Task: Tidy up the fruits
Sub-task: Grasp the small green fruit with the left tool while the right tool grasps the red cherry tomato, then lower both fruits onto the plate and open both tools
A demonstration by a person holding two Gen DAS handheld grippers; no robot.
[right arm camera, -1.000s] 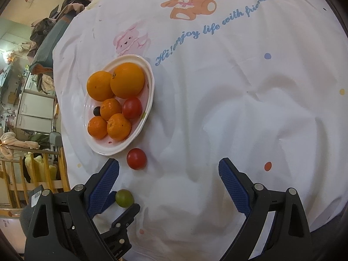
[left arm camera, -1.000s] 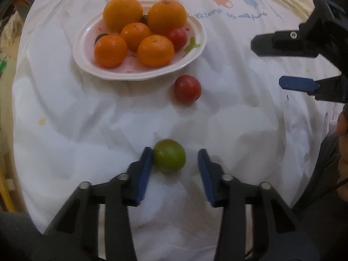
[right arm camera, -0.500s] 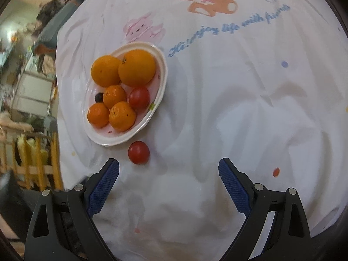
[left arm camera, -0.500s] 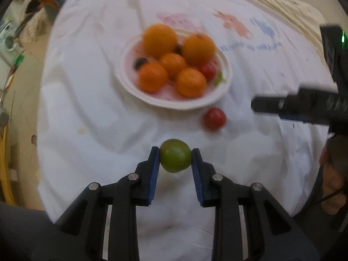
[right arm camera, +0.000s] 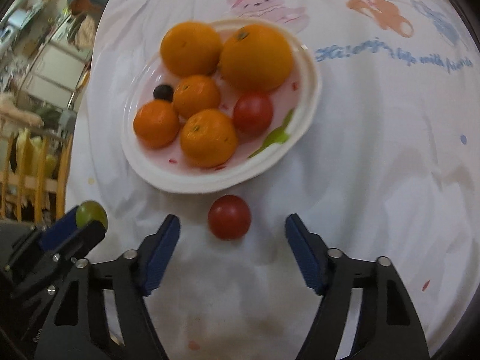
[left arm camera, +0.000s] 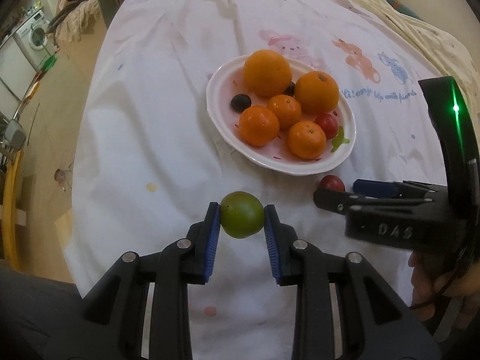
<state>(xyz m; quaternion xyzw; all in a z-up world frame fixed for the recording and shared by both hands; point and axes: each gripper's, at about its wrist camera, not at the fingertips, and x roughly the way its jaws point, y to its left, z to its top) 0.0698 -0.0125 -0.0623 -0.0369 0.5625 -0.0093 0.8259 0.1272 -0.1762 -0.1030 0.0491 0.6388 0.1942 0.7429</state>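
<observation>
My left gripper (left arm camera: 242, 214) is shut on a green fruit (left arm camera: 241, 214) and holds it above the white cloth, in front of the plate (left arm camera: 222, 129). The green fruit also shows in the right wrist view (right arm camera: 90, 213). The white plate (right arm camera: 306, 114) holds several oranges (right arm camera: 256, 57), a red tomato (right arm camera: 253, 113) and a dark berry (right arm camera: 163, 91). My right gripper (right arm camera: 232, 228) is open, its fingers either side of a loose red tomato (right arm camera: 229, 221) lying on the cloth just in front of the plate. That tomato also shows in the left wrist view (left arm camera: 331, 183).
The table is covered by a white cloth with cartoon animals and blue writing (right arm camera: 390, 54). Its left edge (left arm camera: 81, 150) drops to the floor. A washing machine (left arm camera: 33, 34) and furniture stand beyond on the left.
My left gripper closed on the green fruit and lifted it off the cloth. My right gripper moved in toward the loose red tomato, which now lies between its open fingers.
</observation>
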